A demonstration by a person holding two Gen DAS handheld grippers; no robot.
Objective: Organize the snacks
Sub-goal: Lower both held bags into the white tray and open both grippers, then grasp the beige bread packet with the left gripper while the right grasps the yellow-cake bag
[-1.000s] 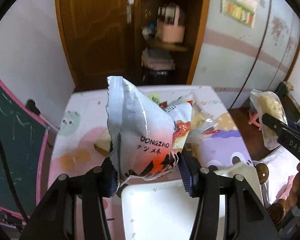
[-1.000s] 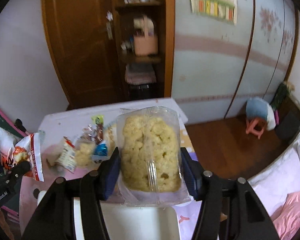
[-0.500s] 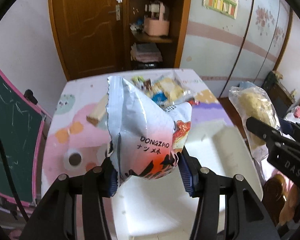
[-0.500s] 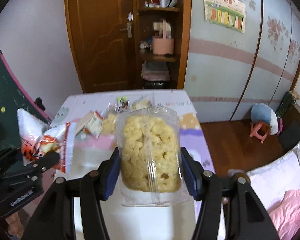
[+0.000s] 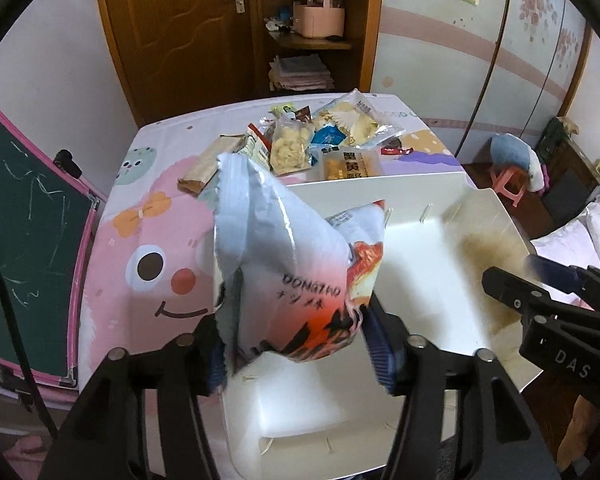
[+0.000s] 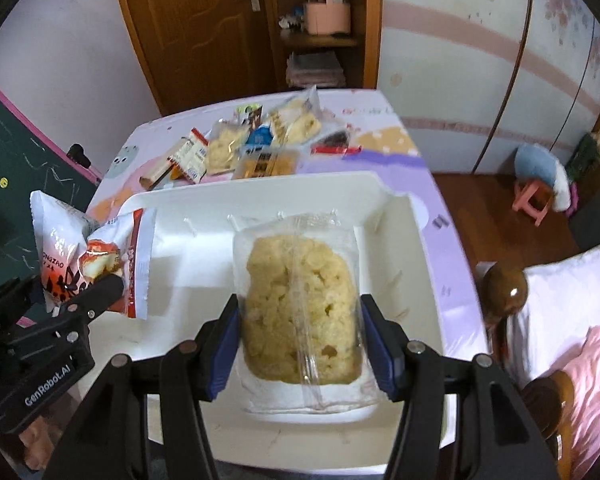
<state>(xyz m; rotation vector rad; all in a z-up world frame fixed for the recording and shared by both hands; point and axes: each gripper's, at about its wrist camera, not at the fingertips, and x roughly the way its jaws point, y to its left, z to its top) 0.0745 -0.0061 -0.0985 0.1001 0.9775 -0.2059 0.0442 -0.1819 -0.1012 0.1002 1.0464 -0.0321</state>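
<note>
White plastic fills the middle of both views: we hold both snacks over a white bin (image 6: pixel 416 248) that sits on the counter (image 5: pixel 112 264), whose cloth carries a pink cartoon face. Our left gripper (image 5: pixel 296 344) is clamped on the lower end of a white and orange DONGZAO snack bag (image 5: pixel 292 280), which stands upright between the blue pads, above the bin's left part. Our right gripper (image 6: pixel 300 344) squeezes a clear packet of yellow puffed rice cake (image 6: pixel 300 304) by its sides, with the packet over the bin's interior; whether it touches the bin floor we cannot tell. Beyond the bin's far wall, a pile of other snack packets (image 5: pixel 324 140) lies on the counter. Behind the counter stand a brown wooden door (image 5: pixel 180 28) and an open shelf holding a pink basket (image 5: pixel 319 20).
</note>
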